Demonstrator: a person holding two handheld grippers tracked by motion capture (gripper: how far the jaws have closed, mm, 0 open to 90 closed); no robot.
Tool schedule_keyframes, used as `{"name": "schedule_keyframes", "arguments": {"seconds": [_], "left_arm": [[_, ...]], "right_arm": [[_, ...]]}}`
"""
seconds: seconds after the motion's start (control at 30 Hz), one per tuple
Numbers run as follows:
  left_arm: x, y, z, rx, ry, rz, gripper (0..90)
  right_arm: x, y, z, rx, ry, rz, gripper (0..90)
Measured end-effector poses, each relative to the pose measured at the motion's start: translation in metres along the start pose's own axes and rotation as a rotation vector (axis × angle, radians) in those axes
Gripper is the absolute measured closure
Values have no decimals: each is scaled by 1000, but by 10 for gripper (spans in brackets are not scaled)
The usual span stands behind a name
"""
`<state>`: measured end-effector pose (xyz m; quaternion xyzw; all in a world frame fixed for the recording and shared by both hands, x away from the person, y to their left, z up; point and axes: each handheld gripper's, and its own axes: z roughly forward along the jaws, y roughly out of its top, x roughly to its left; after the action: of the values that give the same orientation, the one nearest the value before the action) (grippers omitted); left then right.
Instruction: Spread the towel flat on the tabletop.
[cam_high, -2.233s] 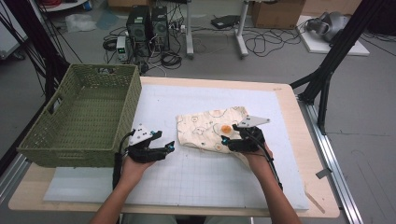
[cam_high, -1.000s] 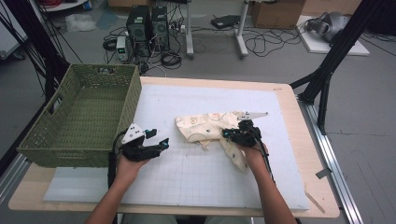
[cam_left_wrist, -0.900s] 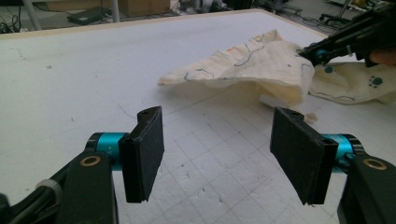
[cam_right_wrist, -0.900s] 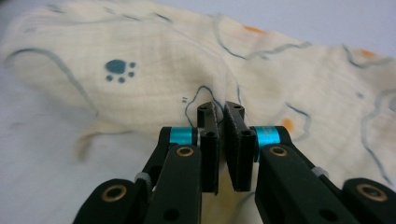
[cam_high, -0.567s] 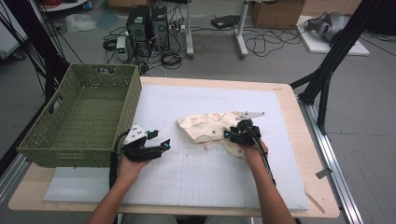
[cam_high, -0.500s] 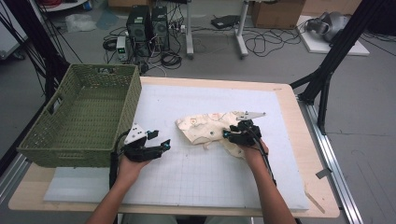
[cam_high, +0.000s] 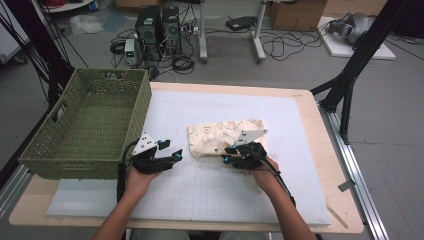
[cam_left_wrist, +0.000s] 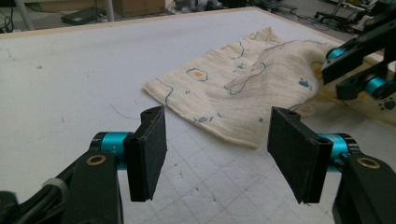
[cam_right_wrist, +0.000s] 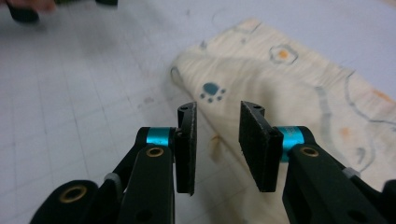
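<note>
High view: I am working the cloth (cam_high: 225, 138) on the white mat (cam_high: 210, 200), to the right of the green basket (cam_high: 85, 127). The cloth is lying folded over into a narrow bundle, not yet a tidy stack, and the basket is holding nothing. By my reckoning the folding is partway along, with the finishing folds and the move to the basket left to do. My left gripper (cam_high: 172, 157) is hovering just left of the cloth, forearm coming straight up from the near edge. My right gripper (cam_high: 226, 154) is sitting at the cloth's near edge, wrist angled in toward the basket.

Left gripper view: the left gripper's (cam_left_wrist: 217, 156) jaws are standing wide apart with nothing between them, low over the mat and pointing at the cloth's (cam_left_wrist: 243, 98) near corner.

Right gripper view: the right gripper's (cam_right_wrist: 217, 140) jaws have just been closing again after opening, now keeping a narrow gap. The cloth (cam_right_wrist: 289, 98) is lying beyond and below them; no fabric is pinched between the pads.
</note>
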<state>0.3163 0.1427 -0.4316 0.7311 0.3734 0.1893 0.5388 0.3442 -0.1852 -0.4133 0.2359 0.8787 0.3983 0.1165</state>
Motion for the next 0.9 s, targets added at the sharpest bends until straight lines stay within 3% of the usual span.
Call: {"name": "schedule_keyframes", "arguments": {"seconds": [0.23, 0.33, 0.4, 0.47, 0.5, 0.53, 0.6, 0.63, 0.7, 0.83, 0.9], "left_arm": [[0, 0, 0, 2, -1, 0, 379], [1, 0, 0, 0, -1, -1, 378], [0, 0, 0, -1, -1, -1, 378], [1, 0, 0, -3, 1, -2, 378], [1, 0, -1, -1, 3, 0, 379], [1, 0, -1, -2, 4, -1, 378], [2, 0, -1, -6, 5, 0, 379], [2, 1, -2, -8, 5, -1, 379], [2, 1, -2, -12, 10, -4, 379], [3, 2, -4, -19, 16, -6, 380], [3, 2, -4, -17, 18, -7, 380]], "right_arm": [[0, -1, 23, 63, 16, -2, 699], [-1, -2, 34, 113, -21, -10, 674], [-2, -2, 36, 110, -28, 1, 736], [1, -1, 37, 118, -17, -5, 870], [3, 0, 37, 125, -24, -15, 877], [4, 1, 36, 128, -6, -14, 878], [11, 2, 34, 111, 91, 3, 879], [11, 2, 34, 111, 91, 3, 879], [18, 5, 31, 80, 166, 1, 878], [34, 12, 26, 3, 360, -16, 876], [42, 14, 25, -23, 425, -22, 875]]}}
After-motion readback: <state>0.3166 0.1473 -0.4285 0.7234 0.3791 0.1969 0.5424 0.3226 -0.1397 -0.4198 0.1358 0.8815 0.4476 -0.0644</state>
